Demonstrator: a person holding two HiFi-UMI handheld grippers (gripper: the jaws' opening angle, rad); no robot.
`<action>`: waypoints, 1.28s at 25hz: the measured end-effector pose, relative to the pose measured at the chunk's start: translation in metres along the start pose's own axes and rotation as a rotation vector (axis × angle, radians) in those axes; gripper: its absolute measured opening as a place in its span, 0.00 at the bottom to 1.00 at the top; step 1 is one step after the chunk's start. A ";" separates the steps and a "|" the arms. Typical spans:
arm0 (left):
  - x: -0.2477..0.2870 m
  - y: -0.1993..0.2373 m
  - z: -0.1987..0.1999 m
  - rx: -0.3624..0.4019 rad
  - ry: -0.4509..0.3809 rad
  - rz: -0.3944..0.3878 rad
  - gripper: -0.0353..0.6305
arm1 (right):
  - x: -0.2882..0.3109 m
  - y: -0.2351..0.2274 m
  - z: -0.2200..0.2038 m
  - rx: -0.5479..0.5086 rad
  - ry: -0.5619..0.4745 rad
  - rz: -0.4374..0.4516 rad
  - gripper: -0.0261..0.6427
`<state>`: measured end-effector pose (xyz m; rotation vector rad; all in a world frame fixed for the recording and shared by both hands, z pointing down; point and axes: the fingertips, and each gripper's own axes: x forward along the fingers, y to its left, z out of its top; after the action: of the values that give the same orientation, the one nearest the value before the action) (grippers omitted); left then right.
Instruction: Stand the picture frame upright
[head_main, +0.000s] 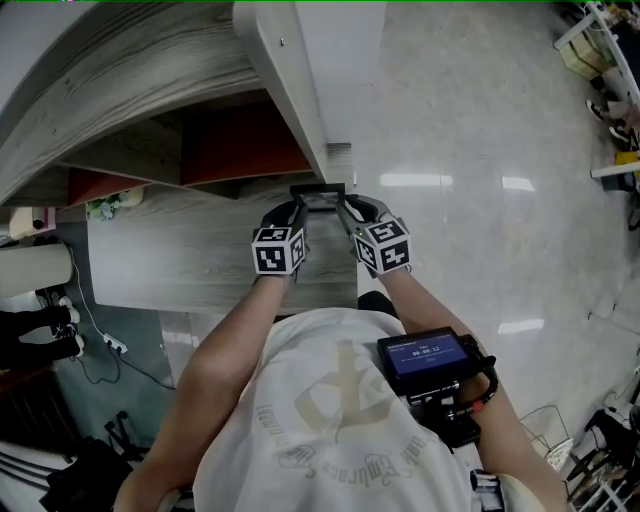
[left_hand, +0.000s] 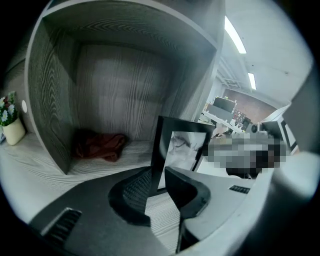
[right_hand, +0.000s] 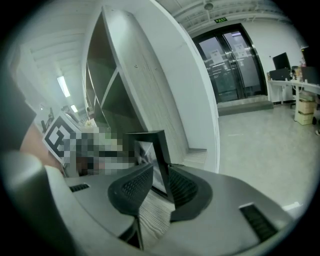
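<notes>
A black picture frame (head_main: 318, 192) stands upright on the grey wood shelf (head_main: 180, 260), near its right end. My left gripper (head_main: 298, 208) holds the frame's left edge and my right gripper (head_main: 345, 208) its right edge. In the left gripper view the frame (left_hand: 182, 145) shows its pale picture, with its left bar running down between the pads of the left gripper (left_hand: 156, 187). Seen from the right gripper view, the frame's (right_hand: 161, 150) right bar sits clamped in the right gripper (right_hand: 161, 182). The frame's foot is hidden behind the jaws.
A white upright panel (head_main: 300, 80) of the shelf unit rises just behind the frame. A dark red cloth (left_hand: 100, 145) lies in the cubby at the back left. A small potted plant (left_hand: 11, 122) stands at the far left. Glossy floor (head_main: 480, 200) lies to the right.
</notes>
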<state>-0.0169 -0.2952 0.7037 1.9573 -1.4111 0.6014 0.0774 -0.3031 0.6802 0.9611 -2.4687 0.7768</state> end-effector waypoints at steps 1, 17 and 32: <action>0.000 0.000 0.000 -0.002 -0.001 -0.001 0.18 | 0.000 0.000 0.000 0.000 0.000 -0.002 0.19; -0.008 0.002 0.002 -0.033 -0.018 -0.007 0.21 | -0.006 -0.001 0.004 0.036 -0.021 -0.029 0.19; -0.048 0.002 -0.001 -0.035 -0.077 -0.047 0.13 | -0.036 0.005 0.010 0.025 -0.084 -0.084 0.11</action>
<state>-0.0341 -0.2640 0.6720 1.9991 -1.4087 0.4819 0.0978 -0.2885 0.6517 1.1198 -2.4765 0.7563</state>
